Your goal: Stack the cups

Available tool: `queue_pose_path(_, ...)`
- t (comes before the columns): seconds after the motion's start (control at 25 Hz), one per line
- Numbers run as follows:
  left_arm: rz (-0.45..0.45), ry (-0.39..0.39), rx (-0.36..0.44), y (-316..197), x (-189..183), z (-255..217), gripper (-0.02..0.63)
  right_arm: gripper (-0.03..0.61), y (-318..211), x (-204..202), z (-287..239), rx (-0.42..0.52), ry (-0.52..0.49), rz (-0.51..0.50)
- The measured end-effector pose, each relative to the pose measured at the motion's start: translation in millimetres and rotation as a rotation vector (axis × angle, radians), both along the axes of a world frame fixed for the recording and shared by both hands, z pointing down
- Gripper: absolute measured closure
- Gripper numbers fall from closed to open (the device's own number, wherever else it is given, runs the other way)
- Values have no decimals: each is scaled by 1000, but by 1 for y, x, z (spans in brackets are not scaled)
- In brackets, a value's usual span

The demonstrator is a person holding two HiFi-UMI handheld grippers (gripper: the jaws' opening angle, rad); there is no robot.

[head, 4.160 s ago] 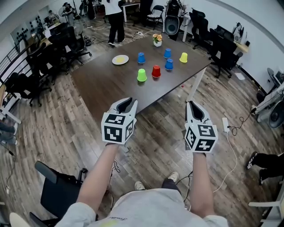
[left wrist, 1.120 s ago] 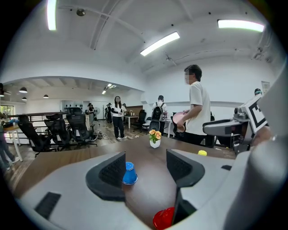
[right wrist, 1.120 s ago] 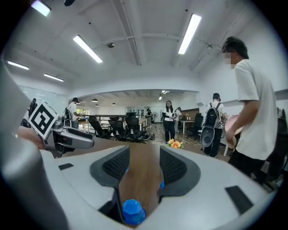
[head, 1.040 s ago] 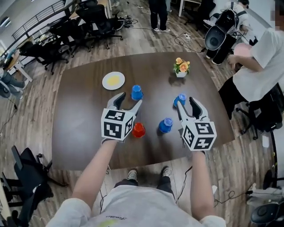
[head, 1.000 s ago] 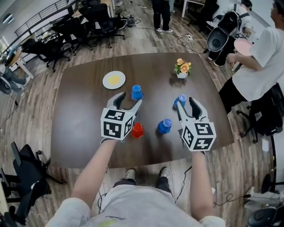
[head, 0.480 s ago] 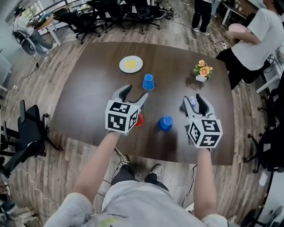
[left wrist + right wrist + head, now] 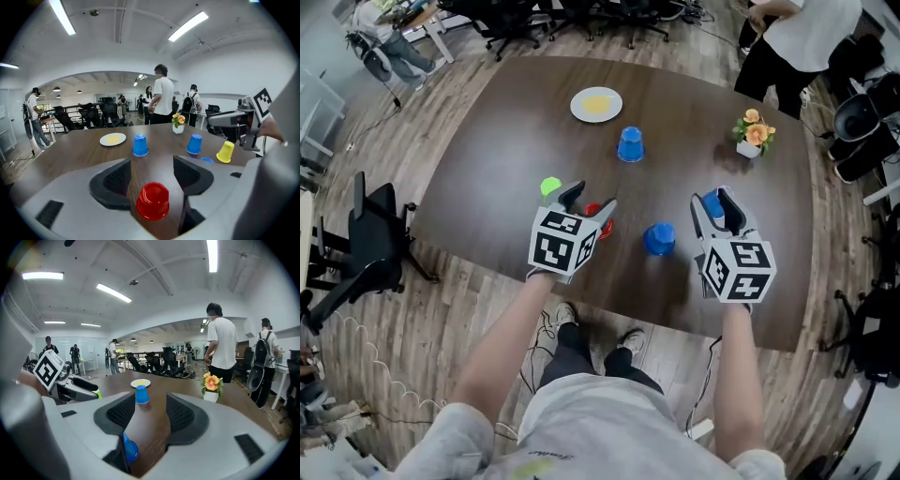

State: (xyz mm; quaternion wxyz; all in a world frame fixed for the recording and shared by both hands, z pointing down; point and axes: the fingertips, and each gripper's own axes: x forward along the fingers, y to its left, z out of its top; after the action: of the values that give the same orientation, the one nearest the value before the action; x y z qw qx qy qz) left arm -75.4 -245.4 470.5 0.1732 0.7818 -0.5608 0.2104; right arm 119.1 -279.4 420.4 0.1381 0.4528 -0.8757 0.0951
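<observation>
Both left tool (image 7: 151,173) and right tool (image 7: 149,416) gape, gripping nothing; plate (image 7: 596,104) holds something yellow.

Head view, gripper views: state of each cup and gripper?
left gripper: open, red cup between jaws
right gripper: open, gripping nothing
red cup: upside down, ungripped
far blue cup: upside down, alone
near blue cup: upside down, alone
blue cup at right gripper: untouched
yellow cup: upside down
green cup: unstacked
</observation>
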Motion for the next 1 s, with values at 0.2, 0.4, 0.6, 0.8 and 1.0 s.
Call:
queue_pose_path(0.2, -7, -16, -65, 18, -1, 29, 330, 387, 8, -3, 14, -24, 6, -20)
queue_pose_path(0.4, -22, -37, -108, 24, -6, 48, 330, 385, 13, -3, 26, -46, 4, -22)
queue_pose_path(0.6, -12, -61, -132, 27, -7, 60, 403, 387, 19, -3, 36, -63, 13, -25)
queue_pose_path(0.8, 22, -60, -111, 24, 10, 54, 402, 385, 22, 4, 41, -71, 21, -12)
queue_pose_path(1.0, 72, -56, -104, 20, 34, 54, 402, 387, 24, 11, 42, -73, 24, 1)
